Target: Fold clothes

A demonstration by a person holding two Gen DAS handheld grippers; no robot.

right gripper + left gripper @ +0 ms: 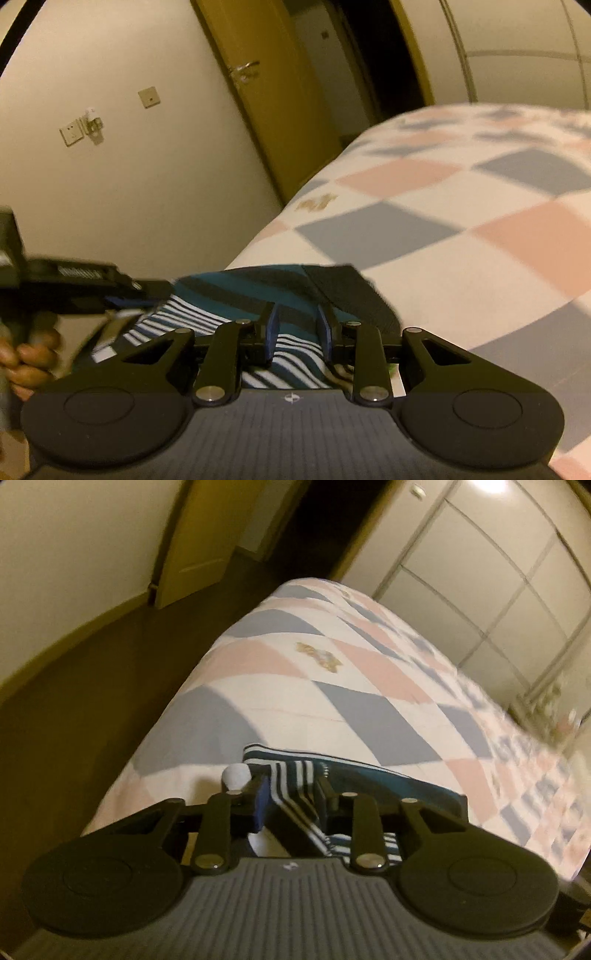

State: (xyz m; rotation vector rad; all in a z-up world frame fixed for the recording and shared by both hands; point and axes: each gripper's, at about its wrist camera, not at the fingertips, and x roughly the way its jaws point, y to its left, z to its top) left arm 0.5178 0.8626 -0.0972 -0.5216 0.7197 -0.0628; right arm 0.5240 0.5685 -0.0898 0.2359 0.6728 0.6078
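Currently listed: striped garment (295,779), teal with navy and white bands, held above the near edge of the bed (332,686) with its checked pink, blue and white quilt. Left gripper (291,792): fingers clamped on the fabric. Right gripper (297,325): fingers narrow, cloth between them, grip uncertain. Door (258,92) behind.

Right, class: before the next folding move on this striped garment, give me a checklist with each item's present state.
1. Left gripper has striped garment between its fingers: ok.
2. Right gripper has fabric between its fingers: ok.
3. Either grip fully clamped: cannot tell.
4. Checked bedspread ahead free for laying down: ok.
5. Garment lying flat: not ok, bunched.
6. Sleeves and hem located: cannot tell.
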